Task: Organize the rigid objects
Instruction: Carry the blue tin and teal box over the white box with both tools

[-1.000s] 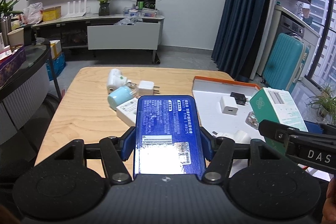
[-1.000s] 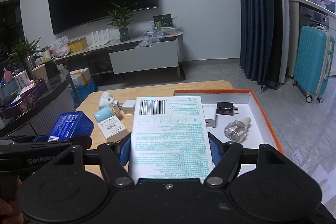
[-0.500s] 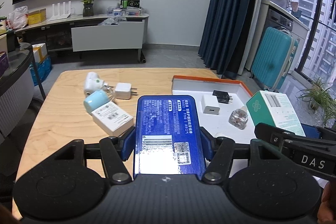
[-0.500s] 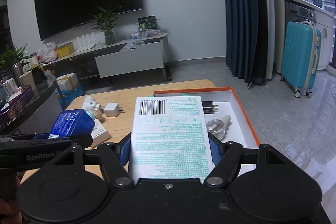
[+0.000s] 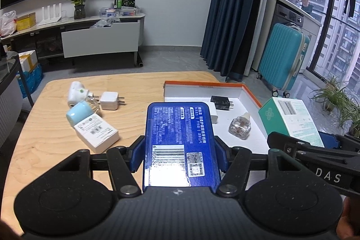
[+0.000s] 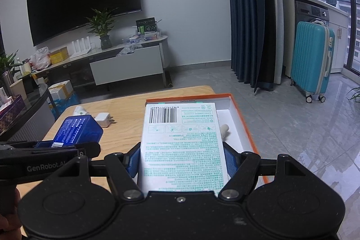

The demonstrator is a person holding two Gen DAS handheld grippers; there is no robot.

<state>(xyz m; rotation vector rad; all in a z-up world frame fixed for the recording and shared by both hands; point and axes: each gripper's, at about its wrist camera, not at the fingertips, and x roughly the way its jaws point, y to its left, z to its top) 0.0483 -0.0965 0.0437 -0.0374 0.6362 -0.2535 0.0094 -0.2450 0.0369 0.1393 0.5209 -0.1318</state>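
Observation:
My left gripper (image 5: pixel 178 154) is shut on a blue box (image 5: pixel 178 141) and holds it above the wooden table (image 5: pixel 45 150), just left of the orange-rimmed white tray (image 5: pixel 249 93). My right gripper (image 6: pixel 181 159) is shut on a white and green box (image 6: pixel 182 143) over the tray (image 6: pixel 244 125); this box also shows in the left wrist view (image 5: pixel 290 118). The blue box shows in the right wrist view (image 6: pixel 76 129). In the tray lie a black plug (image 5: pixel 221 102), a clear refill bottle (image 5: pixel 239 125) and a white adapter (image 5: pixel 213 116), partly hidden.
On the table's left lie a white plug-in device (image 5: pixel 76 91), a white charger (image 5: pixel 109 100), a light blue device (image 5: pixel 79 113) and a small white box (image 5: pixel 96 134). A teal suitcase (image 5: pixel 283 60) stands on the floor to the right.
Both grippers have risen and pulled back with their boxes, and the views have swung to the right. The table items look smaller and farther. Both grips are unchanged.

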